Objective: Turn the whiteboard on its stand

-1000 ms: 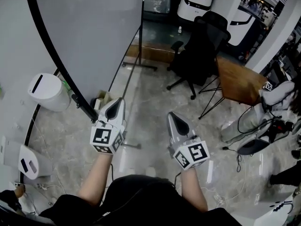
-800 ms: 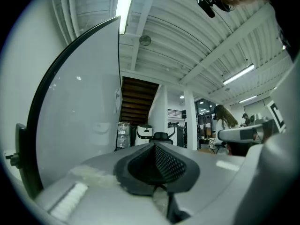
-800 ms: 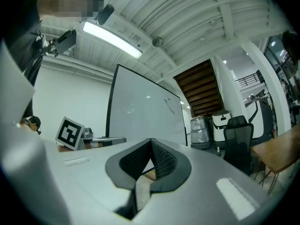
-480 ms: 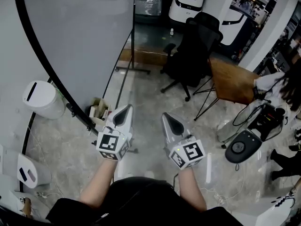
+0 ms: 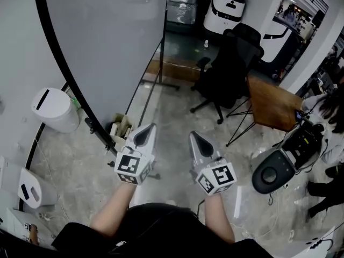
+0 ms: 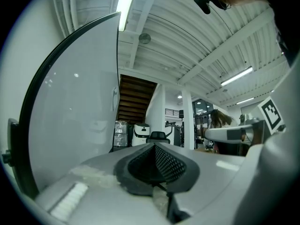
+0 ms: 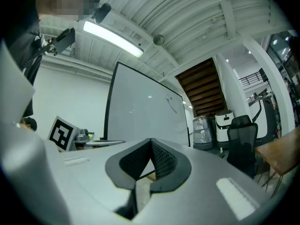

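The whiteboard (image 5: 107, 42) is a large pale panel in a black frame and fills the upper left of the head view. Its lower black edge (image 5: 91, 125) slants down toward my left gripper. One thin stand post (image 5: 161, 47) runs along its right side. My left gripper (image 5: 146, 135) is shut and empty, just right of the frame's low end and not touching it. My right gripper (image 5: 194, 140) is beside it, also shut on nothing. In the left gripper view the whiteboard (image 6: 75, 125) stands close at left. In the right gripper view the whiteboard (image 7: 145, 116) stands ahead.
A white bin (image 5: 54, 109) stands left of the board, with a small box of clutter (image 5: 121, 128) at the board's foot. A black office chair (image 5: 228, 63), a wooden table (image 5: 271, 101) and a round black device (image 5: 271, 173) lie to the right. A white machine (image 5: 228, 7) stands at the back.
Both grippers have dropped a little in the head view and drawn closer together. The left one has drifted right, away from the board's lower edge. The view itself has swung slightly.
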### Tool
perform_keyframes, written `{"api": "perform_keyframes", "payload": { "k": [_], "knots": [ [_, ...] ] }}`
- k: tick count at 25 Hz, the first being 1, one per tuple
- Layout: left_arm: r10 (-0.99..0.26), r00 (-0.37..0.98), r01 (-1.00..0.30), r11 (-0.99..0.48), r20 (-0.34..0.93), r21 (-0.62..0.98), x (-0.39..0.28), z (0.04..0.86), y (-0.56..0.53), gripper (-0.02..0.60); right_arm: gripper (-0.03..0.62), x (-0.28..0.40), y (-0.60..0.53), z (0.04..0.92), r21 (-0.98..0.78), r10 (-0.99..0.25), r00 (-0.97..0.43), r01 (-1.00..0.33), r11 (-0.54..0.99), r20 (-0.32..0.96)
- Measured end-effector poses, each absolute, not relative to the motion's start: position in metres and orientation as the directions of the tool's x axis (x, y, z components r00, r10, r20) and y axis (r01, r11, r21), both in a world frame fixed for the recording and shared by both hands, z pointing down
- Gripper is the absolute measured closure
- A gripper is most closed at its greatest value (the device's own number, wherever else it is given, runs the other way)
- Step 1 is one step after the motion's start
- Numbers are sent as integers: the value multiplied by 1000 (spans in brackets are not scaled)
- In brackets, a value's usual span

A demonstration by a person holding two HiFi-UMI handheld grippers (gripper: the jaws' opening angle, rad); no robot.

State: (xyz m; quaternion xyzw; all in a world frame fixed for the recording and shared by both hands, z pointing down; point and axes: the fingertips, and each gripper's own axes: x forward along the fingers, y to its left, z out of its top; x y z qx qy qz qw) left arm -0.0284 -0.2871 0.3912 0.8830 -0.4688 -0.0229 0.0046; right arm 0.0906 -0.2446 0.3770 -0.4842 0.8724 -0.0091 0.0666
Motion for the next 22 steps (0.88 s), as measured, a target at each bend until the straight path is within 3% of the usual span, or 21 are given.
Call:
{"api": "perform_keyframes", "payload": {
  "k": [22],
  "knots": [
    [-887,462,-886,-462,0,40,-96,422,-304,580,591,58,-271,388,-59,-828,-554,-827,559,-87]
  ]
}}
